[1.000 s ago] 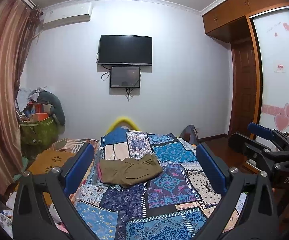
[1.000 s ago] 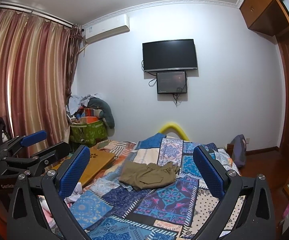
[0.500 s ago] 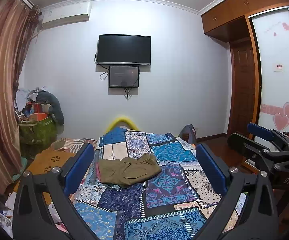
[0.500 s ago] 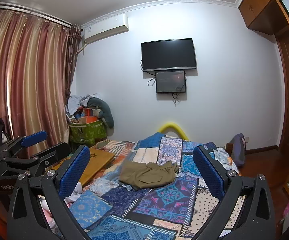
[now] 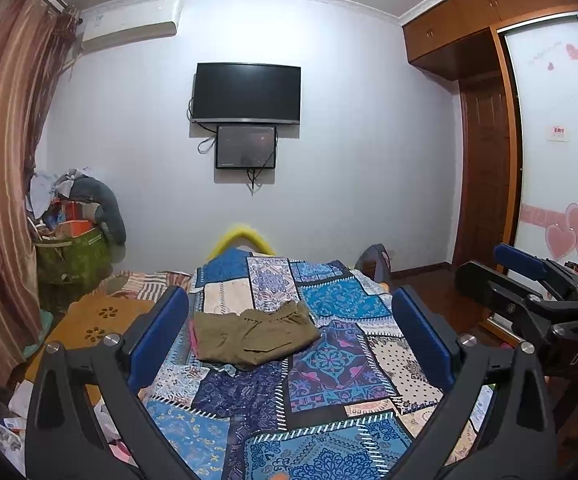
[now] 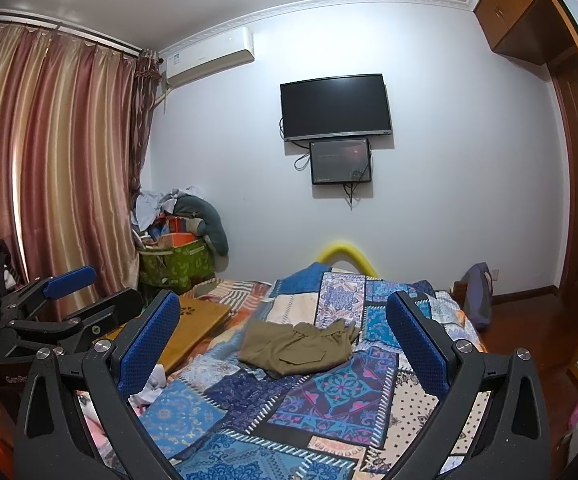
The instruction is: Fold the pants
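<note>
Views barely shifted; pants (image 5: 253, 336) bunched.

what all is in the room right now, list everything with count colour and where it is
pants: 1, olive, crumpled on the middle of the bed
bedspread: 1, blue patchwork, covering the bed
tv: 1, black, on the far wall
small screen: 1, dark, under the tv
air conditioner: 1, white, high on the wall
curtain: 1, striped pink-gold, left side
green bag: 1, overfilled, far left corner
wooden board: 1, tan, left of the bed
wardrobe: 1, brown, right side
left gripper: 1, black with blue pads, open, above the bed
right gripper: 1, same, open
</note>
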A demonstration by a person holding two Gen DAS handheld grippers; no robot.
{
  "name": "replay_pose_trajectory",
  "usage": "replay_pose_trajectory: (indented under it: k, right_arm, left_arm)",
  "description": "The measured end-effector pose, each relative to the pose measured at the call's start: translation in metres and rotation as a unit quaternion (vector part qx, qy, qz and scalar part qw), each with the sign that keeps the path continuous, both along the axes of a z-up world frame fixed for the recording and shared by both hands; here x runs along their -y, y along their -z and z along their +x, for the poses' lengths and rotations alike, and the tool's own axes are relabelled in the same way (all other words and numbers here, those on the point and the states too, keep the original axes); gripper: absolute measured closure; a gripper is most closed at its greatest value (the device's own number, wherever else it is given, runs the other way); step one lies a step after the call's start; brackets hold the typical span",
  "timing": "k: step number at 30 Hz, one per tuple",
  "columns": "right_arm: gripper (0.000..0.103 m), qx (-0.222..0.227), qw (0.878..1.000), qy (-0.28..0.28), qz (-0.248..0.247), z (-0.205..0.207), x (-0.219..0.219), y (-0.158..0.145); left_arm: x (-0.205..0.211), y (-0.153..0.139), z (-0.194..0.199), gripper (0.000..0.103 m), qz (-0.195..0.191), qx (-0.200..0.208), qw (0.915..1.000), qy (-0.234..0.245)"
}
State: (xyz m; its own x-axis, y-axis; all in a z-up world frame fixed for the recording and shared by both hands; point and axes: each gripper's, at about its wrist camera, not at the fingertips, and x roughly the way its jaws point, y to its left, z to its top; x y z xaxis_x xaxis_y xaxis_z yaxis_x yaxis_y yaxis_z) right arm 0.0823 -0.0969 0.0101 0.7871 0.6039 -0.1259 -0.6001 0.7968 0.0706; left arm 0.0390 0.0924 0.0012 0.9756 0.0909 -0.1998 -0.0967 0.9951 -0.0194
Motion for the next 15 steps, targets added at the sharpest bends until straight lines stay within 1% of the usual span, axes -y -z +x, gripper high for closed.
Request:
replay_pose_trajectory:
  k: [8,15]
  right_arm:
    - [0.001,-0.002,1.000,0.004,0.002,-0.0003,-0.0002,0.0021]
    - [0.001,-0.002,1.000,0.007,0.004,-0.0001,-0.0001,0.0027]
  left_arm:
    - [0.0014,0.0033,0.0048,0.000,-0.002,-0.009,1.0000,0.002]
    - [0.0043,0.0034,0.0057,0.000,0.002,-0.009,1.0000,0.002]
